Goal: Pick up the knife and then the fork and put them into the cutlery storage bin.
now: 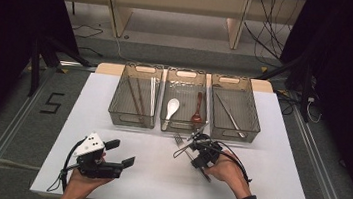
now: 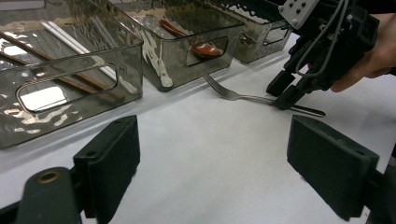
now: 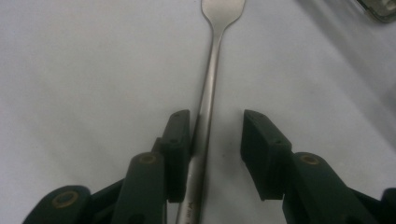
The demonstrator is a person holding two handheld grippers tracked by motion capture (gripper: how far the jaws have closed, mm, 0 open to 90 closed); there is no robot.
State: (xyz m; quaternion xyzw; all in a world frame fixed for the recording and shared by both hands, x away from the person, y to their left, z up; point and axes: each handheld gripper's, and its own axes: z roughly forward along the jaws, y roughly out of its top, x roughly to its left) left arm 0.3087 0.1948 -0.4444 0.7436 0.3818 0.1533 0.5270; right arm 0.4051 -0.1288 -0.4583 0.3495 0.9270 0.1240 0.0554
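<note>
High view: white worktop [image 1: 155, 177] with three smoked-plastic bins in a row at the far side. Left bin [image 1: 135, 95] holds chopsticks [image 1: 137, 97], middle bin [image 1: 185, 100] has a white spoon [image 1: 171, 109] and a brown spoon [image 1: 197, 113], right bin [image 1: 234, 107] has a metal utensil (can't tell which kind). A metal fork [image 1: 180, 142] lies flat on the worktop just in front of the middle bin, tines toward the bins. I see the right gripper [image 1: 202, 153] down over the fork's handle. Right gripper view: its fingers [image 3: 180, 140] are part open and straddle the handle; one finger touches the handle's side, the other stands off with a clear gap, so nothing is clamped. Fork sits on the worktop between them. Left gripper [image 1: 120, 154] rests near the front left of the worktop, well apart from the fork; in the left gripper view its fingers [image 2: 112, 158] are spread wide, holding nothing.
</note>
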